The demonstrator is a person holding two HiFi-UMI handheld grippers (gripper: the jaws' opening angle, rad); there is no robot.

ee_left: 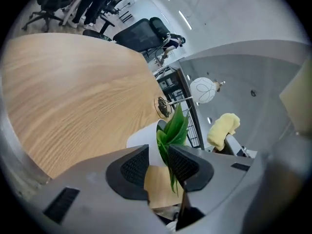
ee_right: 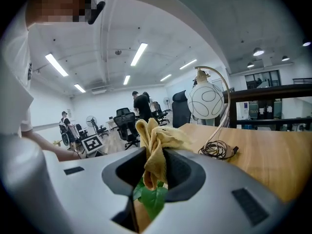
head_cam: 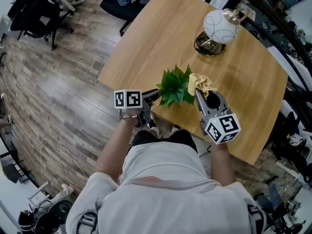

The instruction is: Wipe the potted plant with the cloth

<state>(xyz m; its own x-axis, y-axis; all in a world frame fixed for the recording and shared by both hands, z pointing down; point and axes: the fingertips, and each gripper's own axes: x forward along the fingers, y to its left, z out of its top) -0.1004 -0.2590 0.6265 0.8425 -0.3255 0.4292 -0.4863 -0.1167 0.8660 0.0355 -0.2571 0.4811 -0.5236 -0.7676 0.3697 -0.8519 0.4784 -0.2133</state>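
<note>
Head view has the potted plant (head_cam: 176,87) sitting close to the near edge of the tabletop (head_cam: 146,43), squarely between the two tools. The yellow cloth (head_cam: 201,83) is bunched up against the leaves on the plant's right side, so the wipe looks to be at its very start.

Now the worry. That white pot (ee_left: 145,139) looks light, and nothing is bracing it. A firm push from the cloth could slide or tip it, and the tabletop's edge is not far behind. There's a second trap too. One long leaf (ee_left: 171,169) hangs down right between the left tool's jaws, so closing there would likely crease or tear it rather than steady the pot.

The left tool (ee_left: 158,156) stands with its jaws moderately apart, gripping nothing. The leaf runs close along one pad and the pot sits just beyond the tips. The right tool (ee_right: 155,165) is clamped on the cloth, which spills out above the jaws in a loose wad with a green leaf tip showing underneath. With so much cloth wadded up, it may drag on the foliage instead of wiping cleanly.

Further back, well clear of it all, stand the globe lamp (head_cam: 220,26) and its coiled cable (head_cam: 208,45).
</note>
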